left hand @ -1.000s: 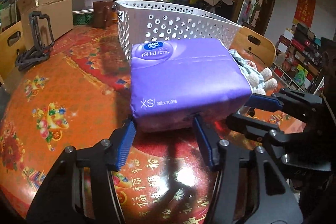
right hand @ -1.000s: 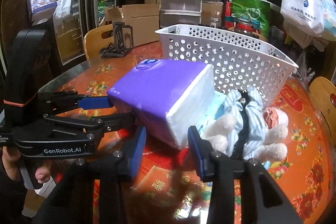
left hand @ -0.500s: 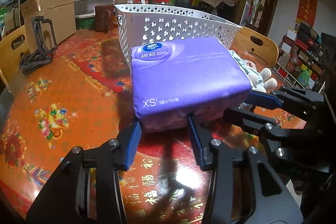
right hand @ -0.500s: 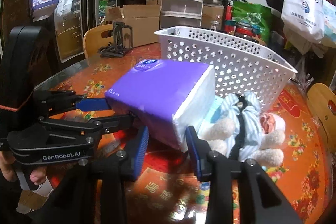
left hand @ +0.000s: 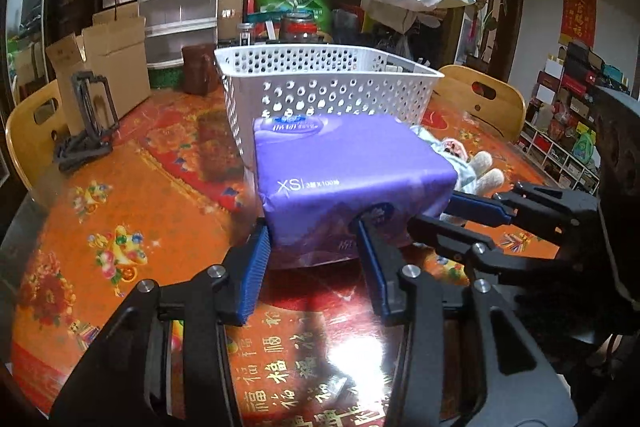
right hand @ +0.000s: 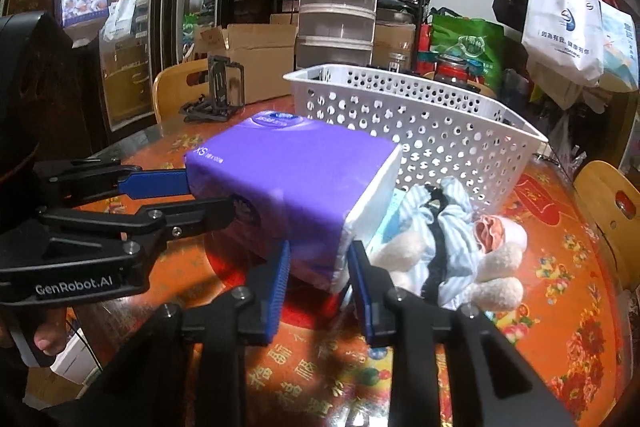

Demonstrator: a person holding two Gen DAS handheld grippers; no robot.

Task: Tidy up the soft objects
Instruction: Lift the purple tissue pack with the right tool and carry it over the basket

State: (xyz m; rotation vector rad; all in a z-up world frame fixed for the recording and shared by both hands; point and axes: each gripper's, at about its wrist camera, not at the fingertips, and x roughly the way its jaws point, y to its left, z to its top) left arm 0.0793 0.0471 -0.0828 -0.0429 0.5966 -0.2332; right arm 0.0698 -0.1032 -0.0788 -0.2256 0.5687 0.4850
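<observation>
A purple tissue pack (left hand: 344,167) is held above the table by both grippers. My left gripper (left hand: 312,247) is shut on its near end. My right gripper (right hand: 318,259) is shut on the white end of the pack (right hand: 296,183). Each gripper shows in the other's view: the right gripper (left hand: 452,215) at the right, the left gripper (right hand: 200,195) at the left. A white perforated basket (left hand: 328,87) stands just behind the pack and also shows in the right wrist view (right hand: 420,123). A plush doll in blue stripes (right hand: 452,239) lies beside the pack.
The round table (left hand: 132,211) has a red and orange patterned cover. A black phone stand (left hand: 86,123) sits at the far left. Wooden chairs (left hand: 484,99) ring the table. A jar (left hand: 200,67), boxes, stacked containers and bags stand behind the basket.
Both grippers have lifted the purple pack a little and carried it toward the basket. The doll has stayed on the table.
</observation>
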